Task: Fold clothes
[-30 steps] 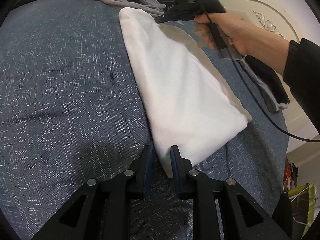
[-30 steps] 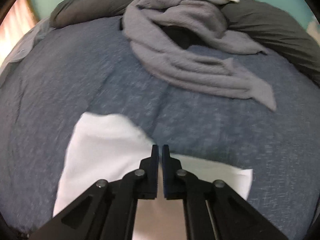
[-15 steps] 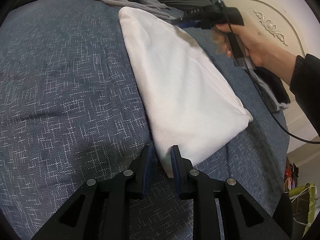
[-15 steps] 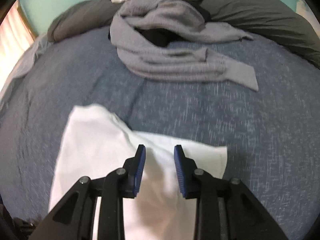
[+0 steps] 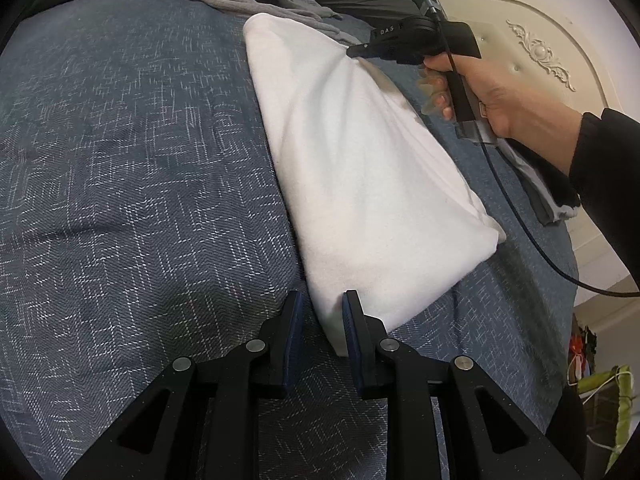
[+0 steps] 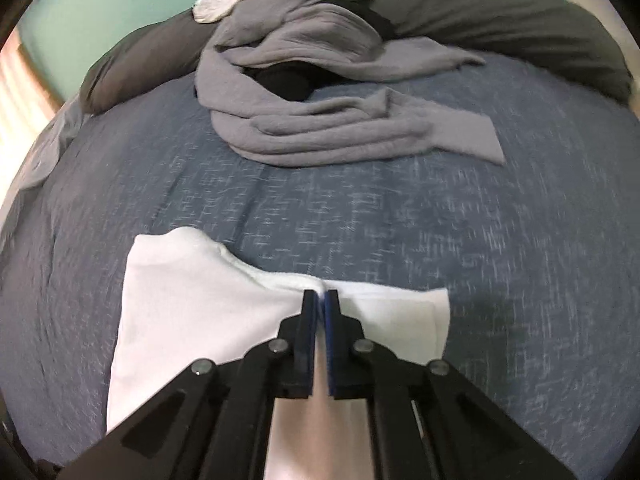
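Folded white cotton garment (image 5: 360, 168) lies on blue-grey woven bedspread (image 5: 140, 200), left gripper (image 5: 319, 312) narrowly clamping its near corner, right gripper (image 6: 320, 300) pinched tight on its far edge.

wall (image 6: 100, 12): teal | headboard (image 5: 532, 40): cream, carved | bedspread (image 5: 120, 160): blue | left glow: perhaps window

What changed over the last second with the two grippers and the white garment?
The right gripper opened, shifted along the far edge of the white garment, then shut on it, bunching the fabric. The left gripper stayed at the near corner, corner between its fingers. The grey sweater did not move.
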Action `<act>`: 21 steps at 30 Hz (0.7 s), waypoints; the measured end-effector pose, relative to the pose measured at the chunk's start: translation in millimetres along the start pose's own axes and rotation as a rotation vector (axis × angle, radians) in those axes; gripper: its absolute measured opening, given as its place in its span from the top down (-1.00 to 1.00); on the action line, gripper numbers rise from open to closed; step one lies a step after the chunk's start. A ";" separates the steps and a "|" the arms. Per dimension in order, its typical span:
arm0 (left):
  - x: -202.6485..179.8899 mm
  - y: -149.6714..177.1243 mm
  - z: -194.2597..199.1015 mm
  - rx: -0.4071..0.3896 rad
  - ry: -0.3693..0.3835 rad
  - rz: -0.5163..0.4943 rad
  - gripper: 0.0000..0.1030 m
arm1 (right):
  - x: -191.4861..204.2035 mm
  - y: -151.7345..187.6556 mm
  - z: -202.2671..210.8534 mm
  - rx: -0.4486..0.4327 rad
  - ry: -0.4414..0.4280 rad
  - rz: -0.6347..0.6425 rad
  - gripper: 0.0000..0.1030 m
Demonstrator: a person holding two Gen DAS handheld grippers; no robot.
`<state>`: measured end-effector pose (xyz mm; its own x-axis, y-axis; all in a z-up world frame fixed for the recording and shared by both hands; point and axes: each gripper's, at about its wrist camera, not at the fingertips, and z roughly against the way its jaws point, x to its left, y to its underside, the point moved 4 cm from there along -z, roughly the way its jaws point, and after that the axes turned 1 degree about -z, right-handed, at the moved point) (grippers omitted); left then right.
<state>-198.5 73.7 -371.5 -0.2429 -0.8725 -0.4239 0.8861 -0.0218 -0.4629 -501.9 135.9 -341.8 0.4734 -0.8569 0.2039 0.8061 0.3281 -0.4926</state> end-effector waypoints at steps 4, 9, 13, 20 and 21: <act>3.0 -3.7 7.6 0.001 0.000 0.000 0.55 | -7.5 -2.3 6.4 -0.036 -0.042 -0.086 0.90; -3.0 -2.7 -8.2 0.002 0.001 0.000 0.55 | -16.7 -3.9 14.6 -0.054 -0.079 -0.124 0.89; -4.6 -3.0 -8.3 0.001 -0.002 -0.002 0.55 | -12.9 6.0 15.4 -0.012 -0.117 -0.087 0.66; -6.9 -3.6 -8.9 0.001 -0.006 -0.004 0.55 | -23.8 25.6 15.6 0.004 -0.074 -0.080 0.91; -7.0 -3.7 -9.0 0.001 -0.005 -0.004 0.55 | -25.6 25.2 16.1 0.000 -0.045 -0.080 0.93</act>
<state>-203.7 84.3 -373.9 -0.2442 -0.8749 -0.4183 0.8856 -0.0256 -0.4637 -488.0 172.5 -345.8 0.4229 -0.8618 0.2800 0.8418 0.2593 -0.4734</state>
